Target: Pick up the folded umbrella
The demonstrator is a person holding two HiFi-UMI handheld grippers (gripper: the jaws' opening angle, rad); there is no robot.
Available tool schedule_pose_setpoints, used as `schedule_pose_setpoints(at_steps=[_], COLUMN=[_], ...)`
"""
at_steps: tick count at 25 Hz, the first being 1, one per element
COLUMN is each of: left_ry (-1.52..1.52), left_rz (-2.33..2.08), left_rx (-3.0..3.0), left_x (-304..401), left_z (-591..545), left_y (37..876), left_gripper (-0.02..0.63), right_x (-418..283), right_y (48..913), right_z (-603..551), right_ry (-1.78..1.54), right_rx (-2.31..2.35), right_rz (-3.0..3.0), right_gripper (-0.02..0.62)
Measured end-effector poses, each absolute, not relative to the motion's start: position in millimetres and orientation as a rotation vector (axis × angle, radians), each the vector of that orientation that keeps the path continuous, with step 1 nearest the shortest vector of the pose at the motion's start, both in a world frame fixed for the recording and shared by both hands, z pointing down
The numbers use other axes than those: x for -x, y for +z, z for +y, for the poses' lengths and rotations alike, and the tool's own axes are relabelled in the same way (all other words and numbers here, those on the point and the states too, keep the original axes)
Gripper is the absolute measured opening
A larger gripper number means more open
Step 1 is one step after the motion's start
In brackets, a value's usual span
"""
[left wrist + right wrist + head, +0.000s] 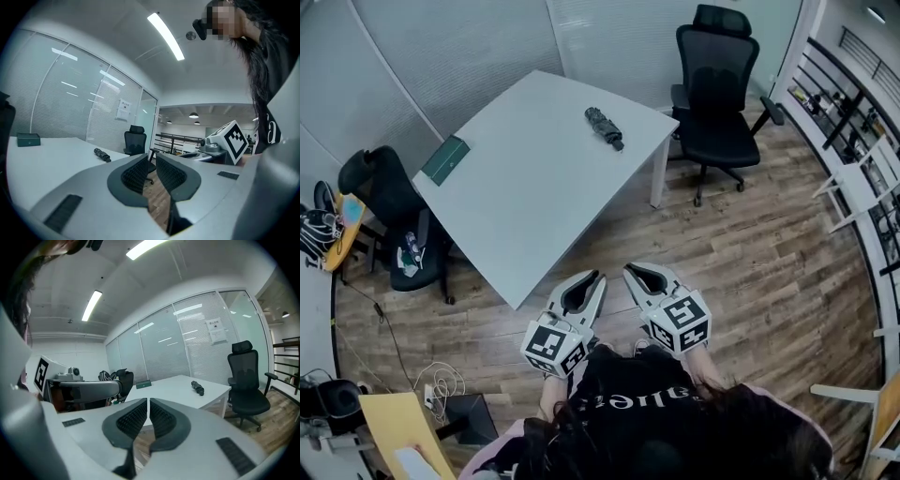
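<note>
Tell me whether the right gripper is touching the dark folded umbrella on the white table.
Apart. The head view shows the right gripper low over the wooden floor by the person, with the dark folded umbrella far off on the white table.

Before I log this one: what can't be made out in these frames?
- Folded dark umbrella on the white table: too small in every view to show its strap or handle end.
- Flat dark green item, head view: too small to identify.
- Clutter on the black chair at left, head view: too small to name.
</note>
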State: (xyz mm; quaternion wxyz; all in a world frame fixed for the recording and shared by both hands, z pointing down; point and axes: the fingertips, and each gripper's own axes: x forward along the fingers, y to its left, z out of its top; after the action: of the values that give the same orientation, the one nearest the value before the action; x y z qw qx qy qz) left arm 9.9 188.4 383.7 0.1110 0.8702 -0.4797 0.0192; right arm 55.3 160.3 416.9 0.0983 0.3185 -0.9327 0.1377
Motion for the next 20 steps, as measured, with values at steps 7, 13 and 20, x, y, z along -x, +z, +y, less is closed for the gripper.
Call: schedule_pose_setpoints(at_steps=[7,13,20], left_ry=[0.074,0.122,0.164], left_rz=[-1.423,-1.428,-1.417], left_rx=[-2.55,-2.522,-2.511], left_x=[-35.2,-43.9,-39.2], left_z=[178.6,173.8,150.9], left_y=[388.8,397.5,405.1], left_gripper=[0.072,0.072,0.072], right_x=[-75.2,-80.2,-71.7], right_y=[422.7,429.4,440.2], right_z=[149.9,138.3,117.4], right_ry=[0.411,0.448,0.497], right_rx=[-0.895,-0.864,-0.85], right_rz=[-2.773,-2.782,-2.781], right_gripper=[0.032,0.032,0.032])
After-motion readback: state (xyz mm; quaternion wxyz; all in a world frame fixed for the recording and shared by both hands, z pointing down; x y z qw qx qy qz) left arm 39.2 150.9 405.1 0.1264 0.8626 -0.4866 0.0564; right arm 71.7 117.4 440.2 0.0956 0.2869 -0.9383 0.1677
